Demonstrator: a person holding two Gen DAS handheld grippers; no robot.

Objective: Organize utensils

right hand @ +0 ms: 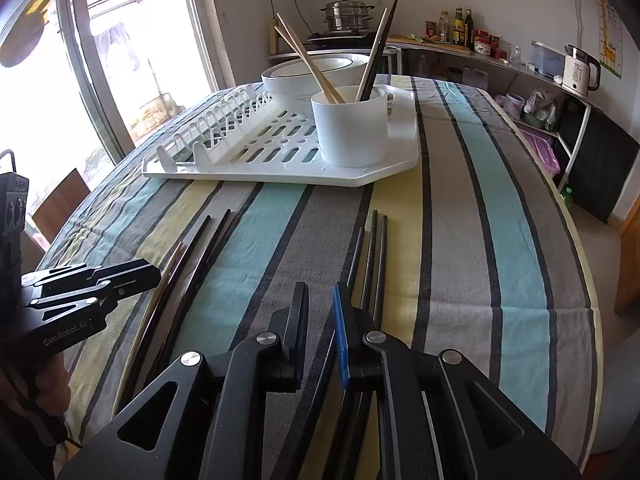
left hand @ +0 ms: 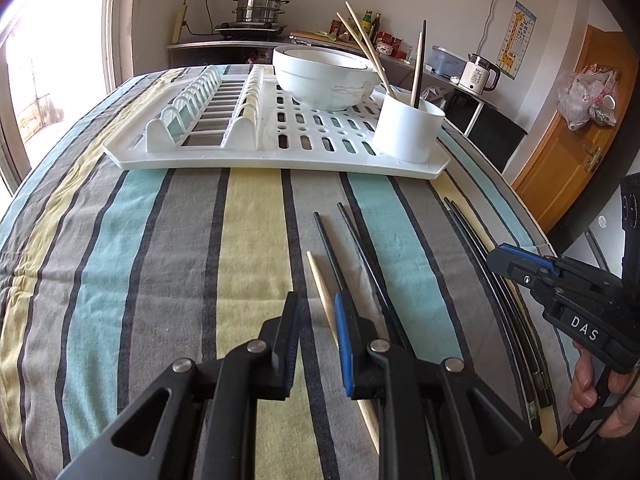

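A white utensil cup [left hand: 408, 130] [right hand: 352, 128] stands on the near right corner of a white dish rack [left hand: 224, 152] [right hand: 280, 172] and holds several wooden and black chopsticks. Loose chopsticks lie on the striped cloth: a wooden one [left hand: 320, 284] and black ones [left hand: 360, 248] by my left gripper [left hand: 316, 308], more black ones [left hand: 480, 264] [right hand: 376, 256] under my right gripper [right hand: 320, 300]. Both grippers are open and empty, low over the cloth. The right gripper shows at the right edge of the left wrist view [left hand: 520, 264]; the left gripper shows at the left of the right wrist view [right hand: 100, 280].
A white bowl [left hand: 324, 76] [right hand: 304, 76] sits on the rack behind the cup. The rack's plate slots [left hand: 200, 96] are on its left. The table edge drops off on the right [right hand: 580, 248]. A kitchen counter with a pot and kettle is behind.
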